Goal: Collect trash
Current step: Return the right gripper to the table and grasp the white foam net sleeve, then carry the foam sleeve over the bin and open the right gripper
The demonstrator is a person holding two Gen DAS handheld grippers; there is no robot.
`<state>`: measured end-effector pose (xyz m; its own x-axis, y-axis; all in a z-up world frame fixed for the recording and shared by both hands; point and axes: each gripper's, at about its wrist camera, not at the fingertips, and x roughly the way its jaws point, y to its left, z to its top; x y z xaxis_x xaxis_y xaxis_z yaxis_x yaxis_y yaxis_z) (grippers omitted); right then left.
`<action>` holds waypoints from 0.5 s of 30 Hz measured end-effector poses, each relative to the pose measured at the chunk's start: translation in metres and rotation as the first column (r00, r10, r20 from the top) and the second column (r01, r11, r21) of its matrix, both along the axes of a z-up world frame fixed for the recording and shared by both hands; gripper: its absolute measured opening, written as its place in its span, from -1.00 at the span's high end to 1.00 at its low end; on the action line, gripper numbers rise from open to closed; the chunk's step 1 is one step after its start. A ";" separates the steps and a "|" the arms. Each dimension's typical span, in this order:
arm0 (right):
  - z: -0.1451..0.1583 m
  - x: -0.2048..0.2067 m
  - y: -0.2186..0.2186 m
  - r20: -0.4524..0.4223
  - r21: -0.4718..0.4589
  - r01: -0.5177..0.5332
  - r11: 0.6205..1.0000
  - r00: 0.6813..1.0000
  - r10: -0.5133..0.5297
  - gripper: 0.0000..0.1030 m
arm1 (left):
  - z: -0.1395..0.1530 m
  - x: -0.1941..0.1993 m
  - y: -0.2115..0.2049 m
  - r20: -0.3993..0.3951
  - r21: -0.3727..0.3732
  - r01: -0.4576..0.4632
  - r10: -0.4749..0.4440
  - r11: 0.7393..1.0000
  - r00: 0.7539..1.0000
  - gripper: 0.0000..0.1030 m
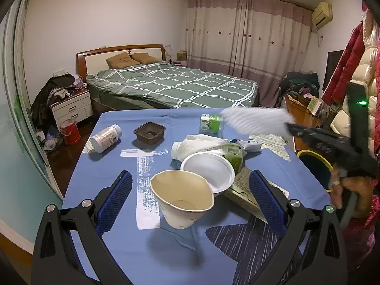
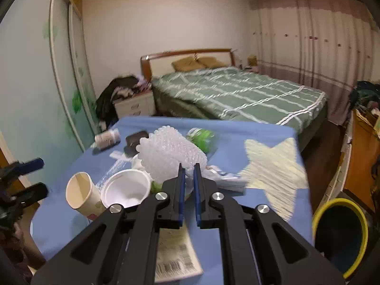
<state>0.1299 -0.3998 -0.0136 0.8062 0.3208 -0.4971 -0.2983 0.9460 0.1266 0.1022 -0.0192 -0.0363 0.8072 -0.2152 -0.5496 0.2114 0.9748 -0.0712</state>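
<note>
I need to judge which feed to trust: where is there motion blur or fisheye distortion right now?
Left wrist view: paper cup and white bowl sharp, but the bubble wrap and right tool are smeared; curtains bow at the edges. Right wrist view: bubble wrap crisp in the tool, while the star on the tablecloth and the table clutter are streaked.

A blue tablecloth point(image 1: 114, 213) printed with a pale yellow star point(image 2: 273, 178) and white streaks is seen. A cream paper cup point(image 1: 182, 199), a white bowl point(image 1: 209, 168), a dark brown tray point(image 1: 149, 133), a green carton point(image 1: 210, 123) and clear bubble wrap point(image 2: 171, 156) are shown. A bin point(image 2: 339, 235) is rimmed in yellow. The bed's quilt point(image 1: 175, 85) is checked green and white.
</note>
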 end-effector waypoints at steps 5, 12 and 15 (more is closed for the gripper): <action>0.008 -0.033 -0.055 0.039 0.051 0.129 0.990 0.991 -0.131 0.87 | 0.000 0.000 -0.006 -0.004 0.004 0.010 -0.010 1.000 1.000 -0.88; -0.012 -0.067 -0.146 0.011 0.016 0.414 0.910 0.910 -0.414 0.87 | 0.001 -0.002 -0.016 -0.002 0.015 0.027 -0.027 1.000 1.000 -0.88; -0.033 -0.071 -0.183 -0.036 -0.006 0.507 0.862 0.861 -0.507 0.87 | 0.000 -0.001 -0.020 -0.004 0.020 0.032 -0.032 0.999 0.999 -0.88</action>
<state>0.0588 -0.5828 -0.0465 0.8400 -0.1258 -0.5278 0.2273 0.9649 0.1317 0.1017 -0.0391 -0.0360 0.7980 -0.2294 -0.5573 0.2419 0.9689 -0.0523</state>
